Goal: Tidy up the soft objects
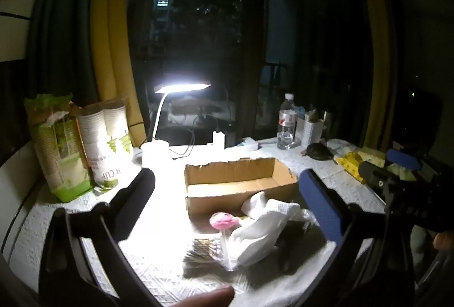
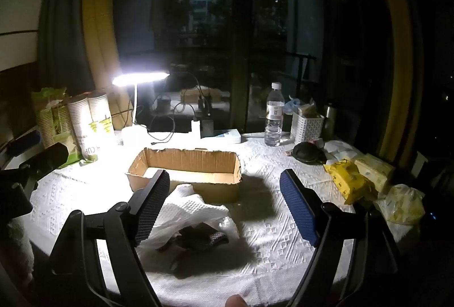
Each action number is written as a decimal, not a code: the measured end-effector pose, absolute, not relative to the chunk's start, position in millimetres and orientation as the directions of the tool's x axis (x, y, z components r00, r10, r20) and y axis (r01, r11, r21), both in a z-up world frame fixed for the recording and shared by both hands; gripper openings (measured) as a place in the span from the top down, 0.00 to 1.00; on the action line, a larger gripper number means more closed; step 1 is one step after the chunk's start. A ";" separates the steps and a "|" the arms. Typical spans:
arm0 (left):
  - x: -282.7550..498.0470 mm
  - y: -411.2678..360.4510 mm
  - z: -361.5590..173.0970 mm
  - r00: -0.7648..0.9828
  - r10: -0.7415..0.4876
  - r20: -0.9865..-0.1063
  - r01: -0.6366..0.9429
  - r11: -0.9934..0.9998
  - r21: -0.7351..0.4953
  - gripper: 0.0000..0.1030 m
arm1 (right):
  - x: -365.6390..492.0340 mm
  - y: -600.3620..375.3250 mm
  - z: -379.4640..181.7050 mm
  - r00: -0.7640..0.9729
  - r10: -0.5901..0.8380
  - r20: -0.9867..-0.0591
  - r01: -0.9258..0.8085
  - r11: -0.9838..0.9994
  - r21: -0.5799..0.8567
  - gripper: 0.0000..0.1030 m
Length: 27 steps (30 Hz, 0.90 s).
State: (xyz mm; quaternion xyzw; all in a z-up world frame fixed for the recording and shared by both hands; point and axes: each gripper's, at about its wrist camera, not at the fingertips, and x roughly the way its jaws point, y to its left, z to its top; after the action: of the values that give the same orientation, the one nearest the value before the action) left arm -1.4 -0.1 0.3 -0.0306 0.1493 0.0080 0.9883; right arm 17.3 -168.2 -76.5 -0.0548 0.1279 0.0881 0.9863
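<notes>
White cloth (image 1: 264, 230) before cardboard box (image 1: 238, 185); left claw (image 1: 227, 193), right claw (image 2: 227, 190) wide, empty.

On the worktop (image 2: 255, 227) an open cardboard box (image 2: 184, 167) sits at the middle, with a heap of cloths (image 2: 193, 210) just before it and what may be a dark cloth (image 2: 198, 240) under the heap's near edge. Behind the box to the left stands a desk lamp (image 2: 136, 108), and left of that the sleeves of paper cups (image 2: 90, 122). A water bottle (image 2: 274, 115) and a basket (image 2: 308, 126) stand behind right, with tissue packs (image 2: 349, 182) along the right edge
</notes>
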 end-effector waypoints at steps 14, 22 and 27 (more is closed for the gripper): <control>-1.4 1.0 -2.1 0.946 0.007 -0.324 -0.036 0.996 -0.084 0.01 | 17.8 -165.4 -77.9 0.947 0.168 -0.275 -0.196 0.977 -0.080 0.20; -1.4 -0.2 -2.6 0.945 0.004 -0.328 -0.034 0.996 -0.087 0.01 | 17.9 -165.7 -78.4 0.946 0.168 -0.276 -0.197 0.977 -0.081 0.20; -2.0 0.1 -3.2 0.945 0.003 -0.328 -0.033 0.996 -0.088 0.01 | 18.7 -165.7 -79.3 0.946 0.168 -0.277 -0.197 0.977 -0.081 0.20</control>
State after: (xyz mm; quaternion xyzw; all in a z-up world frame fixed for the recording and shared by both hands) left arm -2.0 0.1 -3.2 -0.0460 0.1661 0.0091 0.9850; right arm 18.7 -165.7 -79.3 -0.0541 0.1358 0.0925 0.9849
